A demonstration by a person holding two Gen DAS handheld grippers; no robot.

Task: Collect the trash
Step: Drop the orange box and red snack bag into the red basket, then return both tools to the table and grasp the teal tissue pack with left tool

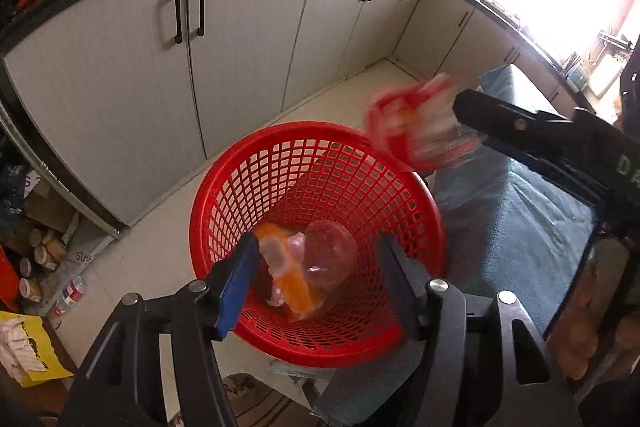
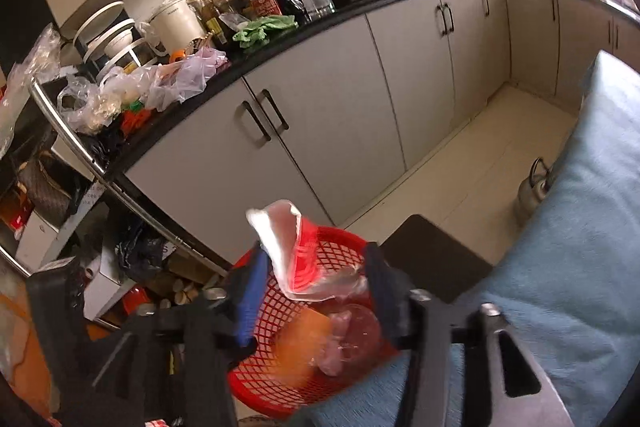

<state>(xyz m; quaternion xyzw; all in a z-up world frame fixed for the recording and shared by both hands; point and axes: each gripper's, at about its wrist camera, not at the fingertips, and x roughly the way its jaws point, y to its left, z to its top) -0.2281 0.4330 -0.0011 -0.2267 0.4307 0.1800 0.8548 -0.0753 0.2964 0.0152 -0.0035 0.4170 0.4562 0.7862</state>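
- While both tongs hang over it, the red basket [image 1: 316,187] sits directly below.
- Right tongs [image 2: 316,287], jaws parted, release a red-and-clear wrapper [image 2: 296,259]; it probably drops next.
- Left tongs [image 1: 320,267] are released, orange wrapper [image 1: 296,279] beneath.

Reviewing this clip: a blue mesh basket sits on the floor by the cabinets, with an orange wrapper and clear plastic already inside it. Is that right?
Not quite: the basket is red, not blue. The left wrist view shows it plainly. The rest holds: it sits on the floor by the cabinets, with an orange wrapper and clear plastic already inside.
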